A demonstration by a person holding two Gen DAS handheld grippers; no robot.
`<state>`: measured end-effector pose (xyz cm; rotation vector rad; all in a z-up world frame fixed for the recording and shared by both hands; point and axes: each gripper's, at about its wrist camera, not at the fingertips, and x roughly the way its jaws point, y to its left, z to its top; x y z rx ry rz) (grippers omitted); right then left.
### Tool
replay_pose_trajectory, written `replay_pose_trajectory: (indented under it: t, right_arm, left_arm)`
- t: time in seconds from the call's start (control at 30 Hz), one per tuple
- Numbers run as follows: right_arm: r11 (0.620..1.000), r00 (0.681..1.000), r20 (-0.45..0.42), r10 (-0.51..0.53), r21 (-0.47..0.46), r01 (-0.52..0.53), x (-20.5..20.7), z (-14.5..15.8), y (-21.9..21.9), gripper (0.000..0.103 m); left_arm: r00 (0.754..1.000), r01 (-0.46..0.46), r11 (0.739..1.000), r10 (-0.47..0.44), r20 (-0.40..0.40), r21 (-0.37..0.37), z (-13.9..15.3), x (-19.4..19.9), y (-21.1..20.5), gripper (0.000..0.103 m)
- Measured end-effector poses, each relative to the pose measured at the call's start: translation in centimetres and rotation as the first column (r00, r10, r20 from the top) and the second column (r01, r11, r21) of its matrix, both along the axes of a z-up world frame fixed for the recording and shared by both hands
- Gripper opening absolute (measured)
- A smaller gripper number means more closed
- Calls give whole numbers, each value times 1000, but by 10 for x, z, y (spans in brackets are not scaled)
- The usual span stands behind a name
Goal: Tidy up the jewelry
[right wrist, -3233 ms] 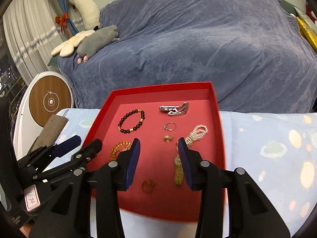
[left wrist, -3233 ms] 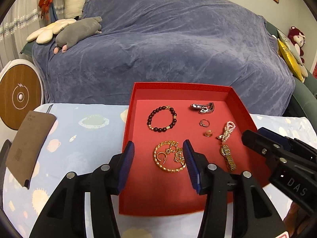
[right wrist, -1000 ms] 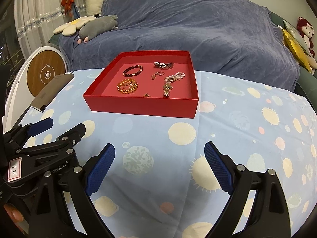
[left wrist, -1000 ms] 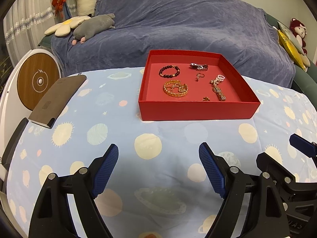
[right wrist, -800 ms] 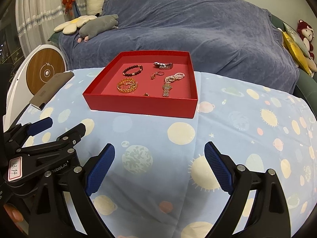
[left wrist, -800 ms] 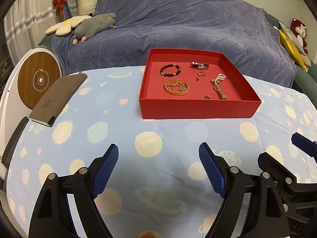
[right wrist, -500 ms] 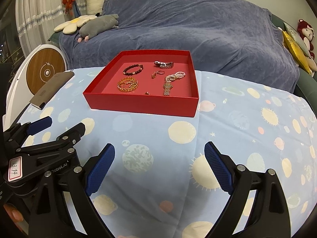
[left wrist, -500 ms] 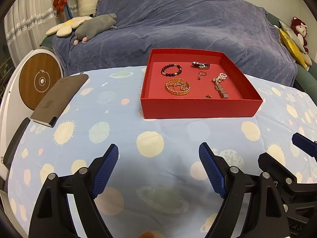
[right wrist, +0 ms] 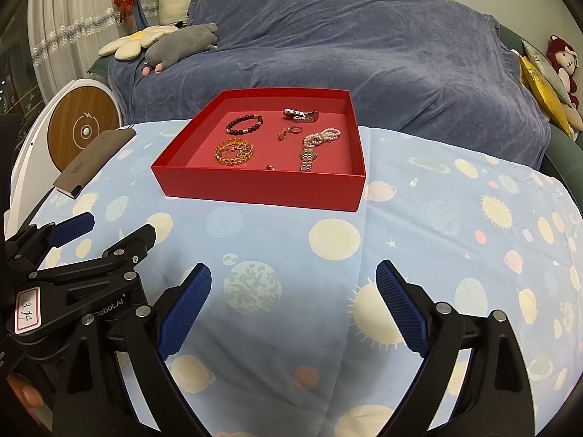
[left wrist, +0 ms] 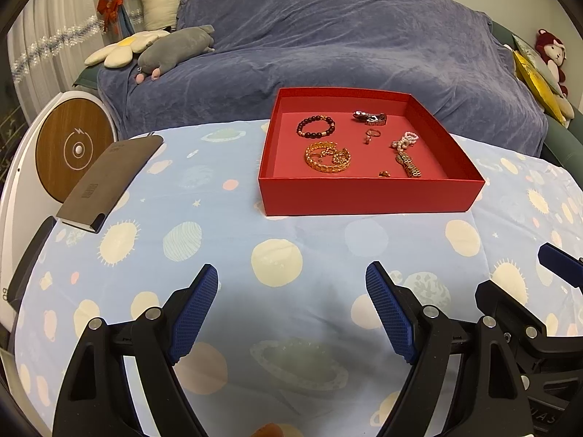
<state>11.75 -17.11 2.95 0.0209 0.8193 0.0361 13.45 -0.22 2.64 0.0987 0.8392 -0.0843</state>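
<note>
A red tray point(left wrist: 368, 195) point(right wrist: 262, 185) stands at the far side of the planet-print cloth. Inside lie a dark bead bracelet point(left wrist: 315, 126) point(right wrist: 244, 124), a gold chain bracelet point(left wrist: 328, 157) point(right wrist: 234, 152), a silver clasp piece point(left wrist: 370, 117) point(right wrist: 300, 114), a small ring point(left wrist: 372, 133) point(right wrist: 294, 130), a pearl strand point(left wrist: 405, 140) point(right wrist: 324, 134), a gold watch band point(left wrist: 409, 164) point(right wrist: 308, 158) and a tiny gold ring point(left wrist: 383, 173) point(right wrist: 270, 167). My left gripper point(left wrist: 291, 307) and my right gripper point(right wrist: 293, 307) hover open and empty over the near cloth, well short of the tray.
A brown pouch point(left wrist: 109, 178) lies at the cloth's left edge beside a round wooden-faced device point(left wrist: 74, 149). Behind the tray is a sofa under a blue cover point(left wrist: 346, 43) with plush toys point(left wrist: 171, 49). The cloth between tray and grippers is bare.
Since about three seconds ago both grippers pulled back from over the tray to the near cloth and opened wide. Over the last second nothing has visibly moved.
</note>
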Motion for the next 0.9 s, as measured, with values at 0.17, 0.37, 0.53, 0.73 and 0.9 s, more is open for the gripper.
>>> replay_pose_trajectory:
  t: [0.17, 0.37, 0.53, 0.73, 0.9]
  right_arm:
    - [1000, 1000, 0, 0, -2, 0, 0, 0, 0, 89]
    - [1000, 1000, 0, -3, -6, 3, 0, -2, 0, 89]
    - [1000, 1000, 1, -2, -4, 2, 0, -2, 0, 89]
    - [1000, 1000, 5, -1, -4, 1, 0, -1, -1, 89]
    - [1000, 1000, 16, -5, -1, 5, 0, 5, -2, 89]
  left_arm:
    - [1000, -3, 1000, 3, 0, 0, 0, 0, 1, 81]
    - [1000, -3, 1000, 3, 8, 6, 1, -1, 0, 81]
    - [1000, -4, 1000, 4, 12, 6, 2, -1, 1, 81]
    - [1000, -3, 1000, 2, 22, 8, 4, 0, -1, 81]
    - [999, 1, 1000, -2, 42, 8, 8, 0, -2, 81]
